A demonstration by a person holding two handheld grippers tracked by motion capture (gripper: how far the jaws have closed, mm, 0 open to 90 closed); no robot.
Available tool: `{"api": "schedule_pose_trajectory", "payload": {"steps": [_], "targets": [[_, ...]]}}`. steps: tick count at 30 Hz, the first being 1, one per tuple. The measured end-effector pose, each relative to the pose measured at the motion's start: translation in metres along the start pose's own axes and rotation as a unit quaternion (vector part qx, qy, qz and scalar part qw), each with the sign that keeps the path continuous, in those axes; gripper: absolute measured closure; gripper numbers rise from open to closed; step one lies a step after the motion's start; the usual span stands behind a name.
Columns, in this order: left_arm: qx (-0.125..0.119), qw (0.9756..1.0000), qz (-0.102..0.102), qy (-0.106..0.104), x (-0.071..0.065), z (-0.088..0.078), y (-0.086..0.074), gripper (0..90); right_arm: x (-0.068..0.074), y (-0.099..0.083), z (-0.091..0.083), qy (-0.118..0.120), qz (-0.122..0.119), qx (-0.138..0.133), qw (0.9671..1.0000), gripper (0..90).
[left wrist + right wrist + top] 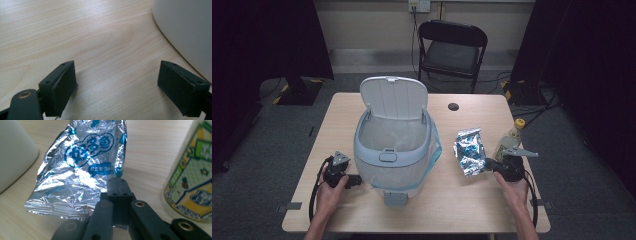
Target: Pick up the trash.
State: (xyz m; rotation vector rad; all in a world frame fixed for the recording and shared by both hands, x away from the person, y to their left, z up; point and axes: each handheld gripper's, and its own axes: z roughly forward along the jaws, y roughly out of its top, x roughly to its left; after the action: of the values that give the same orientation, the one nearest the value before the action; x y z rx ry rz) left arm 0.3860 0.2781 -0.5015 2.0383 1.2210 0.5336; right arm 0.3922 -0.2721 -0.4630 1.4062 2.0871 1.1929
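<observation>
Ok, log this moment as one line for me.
right gripper: shut on foil snack bag | left gripper: open, beside bin | bin lid: up | bottle: upright

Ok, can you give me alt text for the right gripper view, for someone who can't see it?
The right claw is shut on the lower edge of a crinkled silver foil snack bag with blue print, over a pale wooden table. A yellow-and-green labelled bottle stands to the right, and the white bin's curved wall is at left.
</observation>
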Motion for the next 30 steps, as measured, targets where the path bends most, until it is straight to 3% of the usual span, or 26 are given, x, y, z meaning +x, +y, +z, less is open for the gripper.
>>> {"api": "schedule_pose_trajectory", "payload": {"steps": [18,30], "targets": [[0.001,1.0000,0.001,-0.001,0.001,0.001,0.000,13.3,0.022,0.019,-0.020,0.027,-0.018,-0.060,0.9977,90.0],[0.007,1.0000,-0.001,0.007,0.002,0.001,0.000,9.6,0.034,0.037,-0.040,0.038,-0.028,-0.107,0.9932,90.0]]}}
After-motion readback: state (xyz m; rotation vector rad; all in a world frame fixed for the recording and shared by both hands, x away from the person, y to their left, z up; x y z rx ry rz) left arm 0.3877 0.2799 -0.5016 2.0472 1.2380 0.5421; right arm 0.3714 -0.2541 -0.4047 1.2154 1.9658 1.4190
